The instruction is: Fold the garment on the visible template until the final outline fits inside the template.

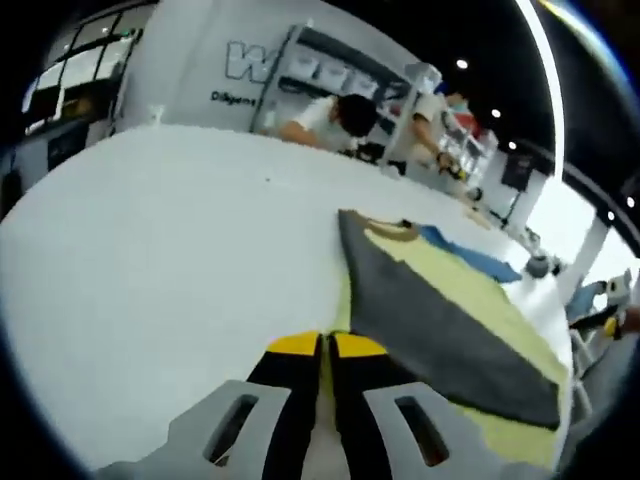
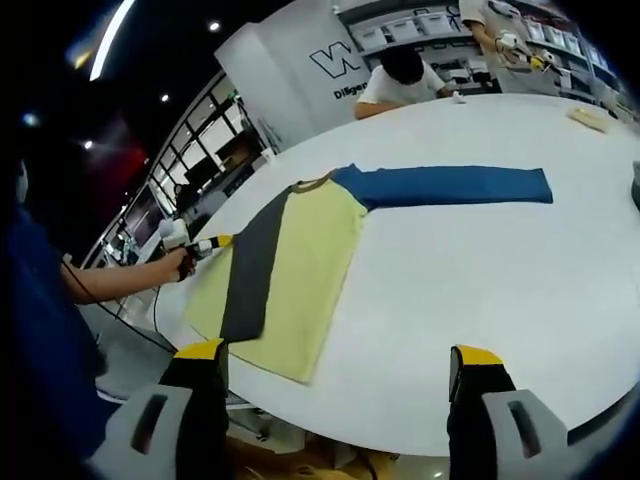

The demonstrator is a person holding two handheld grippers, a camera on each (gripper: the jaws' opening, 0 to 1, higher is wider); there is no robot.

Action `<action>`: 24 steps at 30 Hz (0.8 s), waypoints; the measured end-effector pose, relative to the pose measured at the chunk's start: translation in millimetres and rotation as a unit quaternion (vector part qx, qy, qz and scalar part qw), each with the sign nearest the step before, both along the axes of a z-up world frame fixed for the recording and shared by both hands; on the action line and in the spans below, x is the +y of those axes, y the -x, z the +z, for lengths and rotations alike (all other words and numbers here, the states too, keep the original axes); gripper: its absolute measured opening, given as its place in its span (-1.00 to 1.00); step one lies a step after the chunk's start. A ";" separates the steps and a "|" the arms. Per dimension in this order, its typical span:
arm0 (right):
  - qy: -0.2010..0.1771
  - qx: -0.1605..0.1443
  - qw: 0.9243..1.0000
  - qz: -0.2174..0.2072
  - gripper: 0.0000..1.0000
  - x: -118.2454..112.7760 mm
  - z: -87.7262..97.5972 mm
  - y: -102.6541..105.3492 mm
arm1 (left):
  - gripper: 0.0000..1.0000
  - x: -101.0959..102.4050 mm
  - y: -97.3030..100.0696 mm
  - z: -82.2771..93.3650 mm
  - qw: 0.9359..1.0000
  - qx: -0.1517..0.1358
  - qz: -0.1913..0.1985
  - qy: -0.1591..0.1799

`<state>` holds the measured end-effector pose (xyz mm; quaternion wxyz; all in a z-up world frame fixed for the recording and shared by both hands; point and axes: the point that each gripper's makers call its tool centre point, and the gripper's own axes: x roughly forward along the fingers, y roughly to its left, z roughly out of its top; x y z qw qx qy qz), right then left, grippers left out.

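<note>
- Left gripper view: left gripper rising from the bottom, its two black, yellow-tipped jaws pressed together with only a thin slit between them, nothing visibly caught in the slit.
- Just ahead of and to the right of those closed jaws: the garment, lying flat on a large white table, near edge almost touching the right jaw tip.
- Garment colours here: a dark grey panel folded over pale yellow fabric, with a tan collar at the far end and a blue sleeve stretching away beyond it.
- No separate template outline distinguishable under the garment.
- Far beyond the jaws, at the table's far edge: a person in a white shirt bent over, and shelving behind.
- Right gripper view: right gripper with jaws spread wide apart, holding nothing, white table surface showing between the tips.
- Ahead of the jaws and nearer the left one: the same garment, yellow body with the grey strip along its left side, lower corner reaching close to the left jaw tip.
- Blue sleeve extending straight out to the right, well ahead of the right jaw.
- Left of the garment's grey edge: the other gripper's yellow tip, held by a person's hand, sitting at the fabric edge; contact impossible to confirm.
- Beyond the table: a seated person in white and a wall sign.
</note>
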<state>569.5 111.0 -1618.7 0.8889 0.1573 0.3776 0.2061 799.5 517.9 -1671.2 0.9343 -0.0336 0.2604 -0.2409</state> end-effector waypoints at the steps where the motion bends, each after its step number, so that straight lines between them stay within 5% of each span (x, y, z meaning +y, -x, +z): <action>1: 0.000 0.000 1.000 0.000 0.82 0.5 0.3 0.1 | -0.87 -0.3 1.6 -0.4 1.000 -0.001 -0.006 -0.013; 3: 0.000 0.000 1.000 0.000 0.82 0.8 0.5 0.2 | -0.70 0.0 2.3 -0.4 0.999 -0.004 -0.012 -0.034; 4: 0.000 0.000 1.000 -0.002 0.82 0.4 1.0 0.1 | -0.66 -1.6 1.4 -0.9 0.993 -0.027 -0.053 -0.100; 9: -0.001 -0.001 1.000 -0.005 0.82 -3.1 0.7 -0.3 | -0.71 -15.3 0.5 3.4 0.977 -0.062 -0.120 -0.166; 17: 0.000 -0.003 1.000 -0.004 0.82 -1.4 2.6 -0.1 | -0.88 -17.1 -7.2 6.3 0.963 -0.085 -0.153 -0.206; 22: 0.001 -0.002 1.000 -0.004 0.82 -1.6 3.0 0.9 | -0.98 -13.6 -9.1 5.7 0.968 -0.075 -0.145 -0.191; 24: 0.002 -0.003 1.000 -0.005 0.82 -1.3 3.6 1.2 | -0.98 -12.8 -8.9 4.4 0.976 -0.058 -0.129 -0.165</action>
